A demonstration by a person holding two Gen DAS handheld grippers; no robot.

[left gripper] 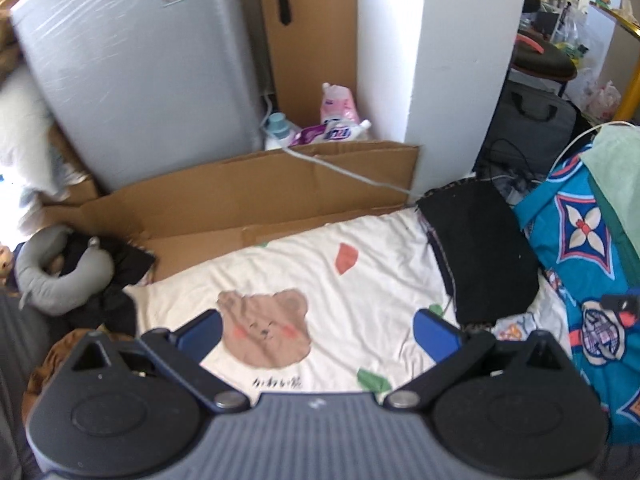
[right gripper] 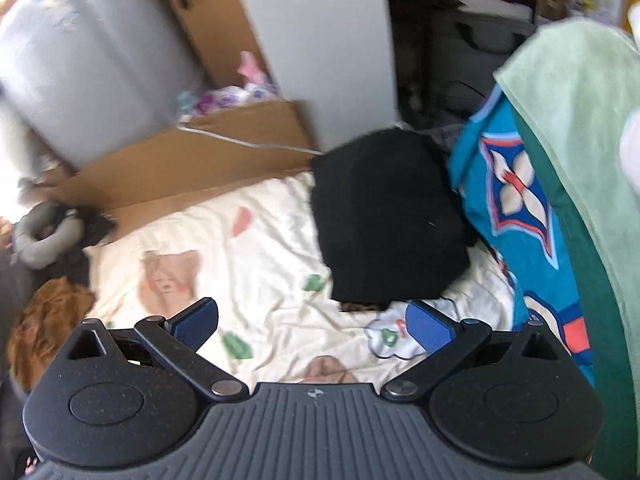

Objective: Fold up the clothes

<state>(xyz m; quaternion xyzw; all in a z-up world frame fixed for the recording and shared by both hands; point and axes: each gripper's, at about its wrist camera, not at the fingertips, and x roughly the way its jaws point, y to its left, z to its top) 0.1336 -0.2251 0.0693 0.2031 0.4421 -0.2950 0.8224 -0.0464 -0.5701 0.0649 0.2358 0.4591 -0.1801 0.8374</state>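
- Left gripper (left gripper: 318,334): jaws spread, empty, above the bear-print sheet (left gripper: 360,280)
- Right gripper (right gripper: 312,326): jaws spread, empty
- Black garment (right gripper: 384,220) (folded): on the sheet's far right, beside the blue patterned bedding (right gripper: 520,208)

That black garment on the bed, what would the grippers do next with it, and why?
Probably bring the right gripper forward to the near edge of the black garment. Both it and the left gripper are open and empty above the bear-print sheet, and the garment lies untouched.
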